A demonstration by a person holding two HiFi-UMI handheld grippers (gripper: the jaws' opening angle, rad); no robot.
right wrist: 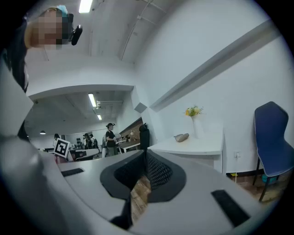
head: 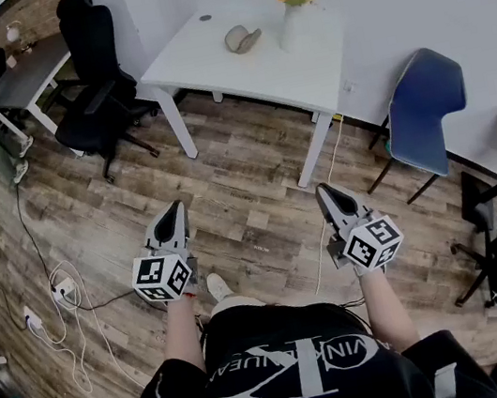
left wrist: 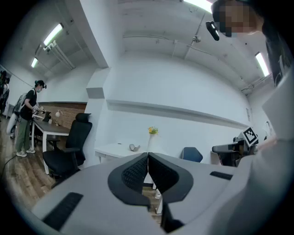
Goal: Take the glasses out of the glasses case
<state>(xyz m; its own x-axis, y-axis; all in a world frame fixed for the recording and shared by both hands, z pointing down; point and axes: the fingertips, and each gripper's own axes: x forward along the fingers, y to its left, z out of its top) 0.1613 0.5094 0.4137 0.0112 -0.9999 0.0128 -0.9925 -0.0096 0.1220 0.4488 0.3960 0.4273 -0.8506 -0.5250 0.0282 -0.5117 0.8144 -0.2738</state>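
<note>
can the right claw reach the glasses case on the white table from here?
Probably not yet. The right claw, shut, hangs well back, with a stretch of wood floor between it and the white table where the glasses case lies. Nothing blocks the way; stepping closer should do.

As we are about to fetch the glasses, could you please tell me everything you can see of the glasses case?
The glasses case is a small, rounded, grey-beige shell with a dull finish. It lies flat on the white table, towards the wall side, just left of the white vase but apart from it. Only the table touches it. It is too small to tell whether its lid is shut, and no glasses show.
</note>
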